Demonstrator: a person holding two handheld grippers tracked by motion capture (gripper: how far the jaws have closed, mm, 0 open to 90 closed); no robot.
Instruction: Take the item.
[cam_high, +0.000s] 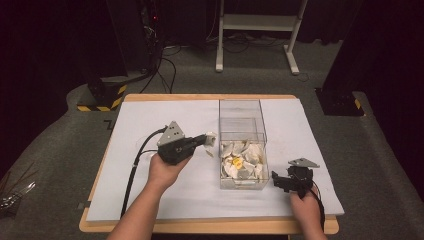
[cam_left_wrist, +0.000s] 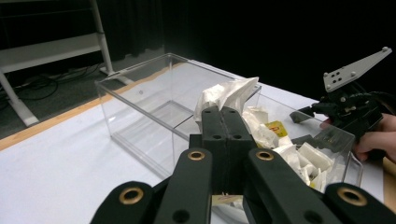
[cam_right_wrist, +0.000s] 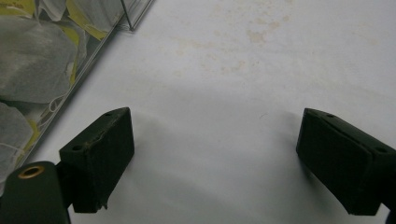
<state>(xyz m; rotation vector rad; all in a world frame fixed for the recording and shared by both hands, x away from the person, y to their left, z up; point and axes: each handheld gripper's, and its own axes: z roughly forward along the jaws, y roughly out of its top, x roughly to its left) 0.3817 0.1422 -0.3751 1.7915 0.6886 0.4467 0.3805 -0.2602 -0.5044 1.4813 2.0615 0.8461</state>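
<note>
While the left claw (cam_high: 209, 139) pinches a white paper tea bag (cam_left_wrist: 227, 95) beside the clear plastic box (cam_high: 242, 116), the right claw (cam_right_wrist: 212, 161) gapes wide over the white bench (cam_high: 150, 120).

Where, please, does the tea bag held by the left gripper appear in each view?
High view: the tea bag sits at the left gripper tip, left of the clear box.
Left gripper view: centre, above the shut jaws.
Right gripper view: not in it.
Shared landmark: the clear box.
</note>
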